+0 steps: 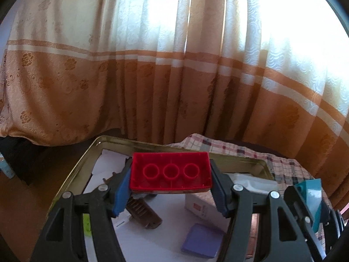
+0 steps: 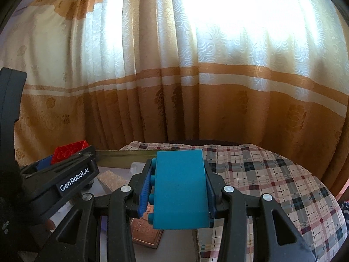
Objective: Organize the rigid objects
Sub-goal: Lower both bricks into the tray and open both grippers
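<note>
The left gripper (image 1: 171, 187) has its fingers clamped on the short ends of a red building brick (image 1: 170, 171), hollow underside toward the camera, held above a gold-rimmed metal tray (image 1: 72, 174) on the desk that already holds a brown comb (image 1: 142, 212), a white box (image 1: 197, 207) and a purple pad (image 1: 201, 240). Just to its right, the right gripper (image 2: 180, 193) has its fingers closed narrow on a teal brick (image 2: 181, 187), studs facing left, near the tray's right edge beside a plaid cloth (image 2: 272, 185). This looks like the carrying step, and next each brick probably needs lowering onto a bare spot in the tray before release.
</note>
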### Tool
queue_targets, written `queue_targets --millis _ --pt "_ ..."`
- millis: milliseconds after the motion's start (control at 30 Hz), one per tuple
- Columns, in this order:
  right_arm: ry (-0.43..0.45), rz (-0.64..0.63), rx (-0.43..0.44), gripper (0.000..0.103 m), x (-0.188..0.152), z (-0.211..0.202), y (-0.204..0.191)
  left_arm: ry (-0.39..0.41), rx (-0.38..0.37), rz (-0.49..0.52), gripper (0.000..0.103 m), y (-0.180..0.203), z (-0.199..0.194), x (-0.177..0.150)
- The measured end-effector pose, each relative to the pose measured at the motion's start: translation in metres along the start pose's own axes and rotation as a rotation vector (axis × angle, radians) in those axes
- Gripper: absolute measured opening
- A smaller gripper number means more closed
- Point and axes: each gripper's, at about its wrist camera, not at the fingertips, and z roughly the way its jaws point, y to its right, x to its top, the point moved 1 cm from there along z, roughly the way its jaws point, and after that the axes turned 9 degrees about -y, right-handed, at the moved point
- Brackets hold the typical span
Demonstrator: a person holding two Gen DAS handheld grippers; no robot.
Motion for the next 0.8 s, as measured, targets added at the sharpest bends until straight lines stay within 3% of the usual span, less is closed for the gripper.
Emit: queue_targets --millis 800 --pt "-0.040 -0.101 0.031 0.045 -0.012 0.010 -0.025 -0.042 0.066 -0.011 0.064 -0.015 0.007 -0.010"
